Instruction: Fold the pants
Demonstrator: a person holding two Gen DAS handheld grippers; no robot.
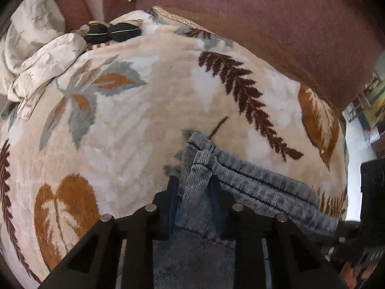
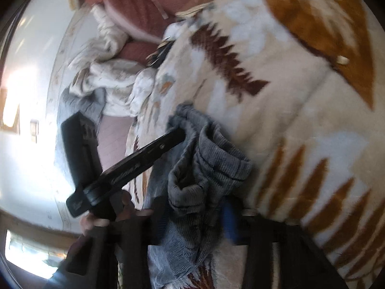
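Your left gripper [image 1: 195, 192] and right gripper [image 2: 192, 207] both pinch the pants [image 1: 240, 187]; soft, limp denim sags, so hold the thick hem on the blanket [image 1: 144, 125].

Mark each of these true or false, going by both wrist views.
1. The left gripper pinches the grey-blue denim pants. True.
2. The pants lie on a bare wooden table. False: on a cream fleece blanket with a leaf print.
3. The right gripper is clamped on bunched pants fabric. True.
4. The blanket is plain white. False: it shows brown, orange and grey leaves.
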